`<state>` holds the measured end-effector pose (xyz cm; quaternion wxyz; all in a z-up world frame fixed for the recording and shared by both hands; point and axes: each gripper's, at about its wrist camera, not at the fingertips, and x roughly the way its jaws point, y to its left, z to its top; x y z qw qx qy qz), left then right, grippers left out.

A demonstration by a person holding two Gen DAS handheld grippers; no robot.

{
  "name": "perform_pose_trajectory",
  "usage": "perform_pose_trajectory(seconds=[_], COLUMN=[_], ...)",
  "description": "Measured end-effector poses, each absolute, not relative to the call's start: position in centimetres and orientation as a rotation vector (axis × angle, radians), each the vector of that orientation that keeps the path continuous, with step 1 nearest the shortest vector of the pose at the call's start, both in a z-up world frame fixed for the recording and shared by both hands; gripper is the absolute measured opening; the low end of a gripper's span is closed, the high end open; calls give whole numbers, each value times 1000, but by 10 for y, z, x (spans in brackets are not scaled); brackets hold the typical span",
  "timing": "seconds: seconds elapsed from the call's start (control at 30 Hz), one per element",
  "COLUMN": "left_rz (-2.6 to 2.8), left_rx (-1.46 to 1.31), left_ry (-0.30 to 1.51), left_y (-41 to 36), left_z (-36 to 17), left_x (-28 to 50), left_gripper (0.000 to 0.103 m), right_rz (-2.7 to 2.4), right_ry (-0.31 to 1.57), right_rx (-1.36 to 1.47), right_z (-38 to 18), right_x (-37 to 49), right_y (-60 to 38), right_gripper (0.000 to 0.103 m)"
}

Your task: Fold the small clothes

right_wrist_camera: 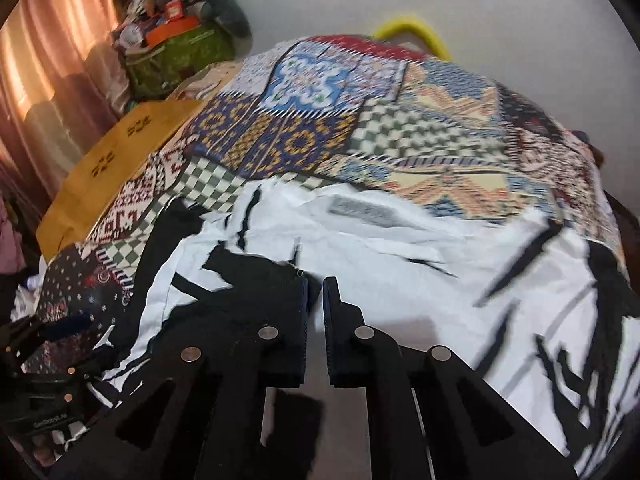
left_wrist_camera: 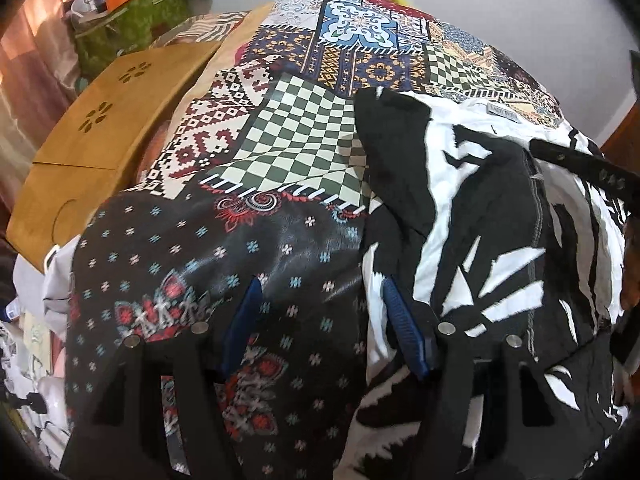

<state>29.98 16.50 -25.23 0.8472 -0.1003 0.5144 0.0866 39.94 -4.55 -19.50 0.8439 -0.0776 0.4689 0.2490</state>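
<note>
Black-and-white garment (right_wrist_camera: 360,240) lies rumpled on the patchwork bedspread (left_wrist_camera: 304,136), toward its near right part, grey label facing up. Right gripper (right_wrist_camera: 315,300): jaws nearly together, over a dark fold of the garment; cannot tell if cloth is pinched. Left gripper (left_wrist_camera: 320,312): jaws wide, blue pads, nothing between them, at the garment's left edge. Wooden board (left_wrist_camera: 100,120) off the spread's left edge.
</note>
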Motion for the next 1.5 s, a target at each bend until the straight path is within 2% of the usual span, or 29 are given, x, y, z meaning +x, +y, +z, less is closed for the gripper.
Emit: perform_pose_trajectory(seconds=[0.1, 0.27, 0.37, 0.5, 0.67, 1.03, 1.27, 1.3, 1.37, 1.4, 1.47, 1.5], left_rz=[177, 160, 137, 99, 45, -87, -121, -126, -132, -133, -133, -133], left_rx=[-172, -93, -76, -77, -37, 64, 76, 69, 51, 45, 38, 37], left_ry=[1081, 1019, 977, 930, 911, 985, 1066, 1070, 1065, 1061, 1058, 1056], left_y=[158, 135, 118, 92, 54, -19, -43, -43, -43, -43, -43, -43], left_z=[-240, -205, -181, -158, -145, -182, -222, -225, -228, -228, -229, -229], left_x=[295, 288, 290, 301, 320, 363, 388, 389, 390, 390, 389, 389], left_gripper=[64, 64, 65, 71, 73, 79, 79, 80, 84, 85, 85, 86], right_rz=[538, 564, 565, 537, 458, 227, 214, 214, 212, 211, 203, 196], right_ry=[996, 932, 899, 867, 835, 938, 986, 980, 963, 957, 941, 940], right_rx=[-134, -125, -98, -57, -59, 47, 106, 106, 91, 80, 37, 16], right_z=[-180, -145, -127, -111, -109, -166, -195, -196, -197, -197, -201, -202], right_x=[396, 373, 360, 346, 333, 349, 365, 366, 366, 367, 369, 370], right_y=[-62, -95, -123, -165, -217, -327, -344, -344, -341, -340, -336, -334], right_gripper=[12, 30, 31, 32, 41, 41, 41, 44, 44, 40, 28, 16])
